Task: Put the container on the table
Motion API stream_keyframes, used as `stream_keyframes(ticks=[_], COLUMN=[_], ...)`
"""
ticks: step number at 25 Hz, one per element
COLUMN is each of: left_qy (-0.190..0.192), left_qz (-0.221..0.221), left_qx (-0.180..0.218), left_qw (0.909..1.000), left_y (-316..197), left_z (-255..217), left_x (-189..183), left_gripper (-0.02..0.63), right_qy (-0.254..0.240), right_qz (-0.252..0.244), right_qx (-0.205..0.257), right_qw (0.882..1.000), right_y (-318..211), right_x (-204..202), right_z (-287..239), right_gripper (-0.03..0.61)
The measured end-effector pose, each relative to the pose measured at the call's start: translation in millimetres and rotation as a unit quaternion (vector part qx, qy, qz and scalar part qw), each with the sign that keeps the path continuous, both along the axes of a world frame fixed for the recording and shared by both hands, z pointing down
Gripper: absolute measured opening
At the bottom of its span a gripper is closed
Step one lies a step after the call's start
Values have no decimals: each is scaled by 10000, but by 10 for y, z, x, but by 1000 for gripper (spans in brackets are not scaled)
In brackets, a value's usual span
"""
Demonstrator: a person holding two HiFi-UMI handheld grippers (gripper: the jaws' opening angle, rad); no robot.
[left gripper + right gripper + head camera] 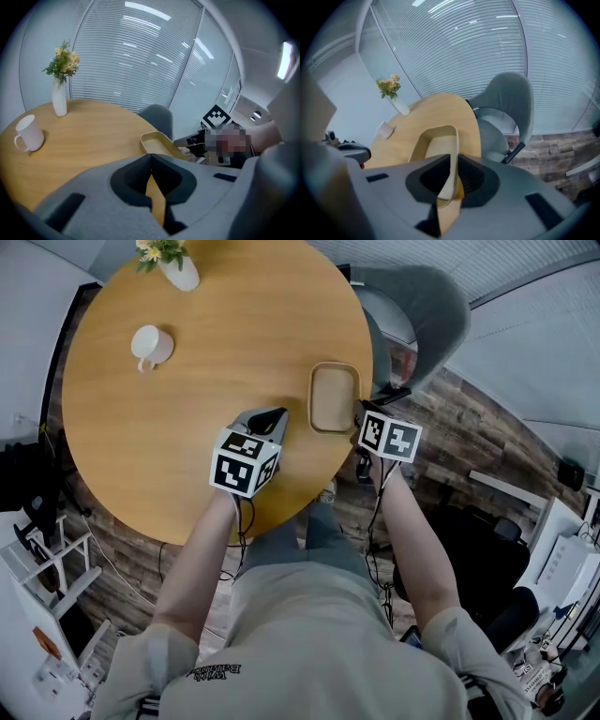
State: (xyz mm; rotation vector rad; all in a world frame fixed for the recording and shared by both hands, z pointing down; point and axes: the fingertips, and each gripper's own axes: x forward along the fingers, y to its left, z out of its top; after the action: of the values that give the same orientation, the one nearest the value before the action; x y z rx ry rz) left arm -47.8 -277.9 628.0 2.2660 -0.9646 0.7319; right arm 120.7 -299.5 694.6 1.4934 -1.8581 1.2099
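Note:
The container (335, 397) is a shallow tan tray with rounded corners, over the right edge of the round wooden table (216, 334). Whether its bottom touches the tabletop I cannot tell. My right gripper (359, 418) is at its near right corner, shut on the rim. In the right gripper view the container (436, 143) stretches away from the right gripper (452, 173), its rim pinched between the jaws. My left gripper (277, 418) hovers over the table just left of the tray, shut and holding nothing. From the left gripper (151, 161), the container (159, 143) lies ahead to the right.
A white mug (150, 345) stands on the table's left side and a white vase of flowers (178, 268) at its far edge. A grey chair (422, 306) stands beyond the tray on the right. The wood-plank floor (469, 437) lies to the right.

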Motion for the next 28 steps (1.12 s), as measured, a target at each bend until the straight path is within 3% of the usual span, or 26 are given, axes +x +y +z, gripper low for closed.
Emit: stream_keyframes(ticks=[5,16,20,28], left_qy=[-14,200,309,395], left_qz=[-111,-247,-232,-179], left_qx=[202,1097,1443,2171], left_qw=[9997,9935,9888,9752], left_y=[-23,-94,-66,112], left_z=[-223,-1125,-1493,-2188], left_x=[-37,-85,-68,-69], left_gripper=[21,21,21,21], right_qy=[19,-249,-579,-723], right_qz=[-119,-212,-135,-416], right_qx=[427,1542,1919,2893], right_qw=[9990,9875,9796,9536], right_y=[-63,-76,17,359], right_x=[3,-19,-17,-72], right_z=[-377,-1509,-2007,-2980], right_gripper=[35,35,35,34])
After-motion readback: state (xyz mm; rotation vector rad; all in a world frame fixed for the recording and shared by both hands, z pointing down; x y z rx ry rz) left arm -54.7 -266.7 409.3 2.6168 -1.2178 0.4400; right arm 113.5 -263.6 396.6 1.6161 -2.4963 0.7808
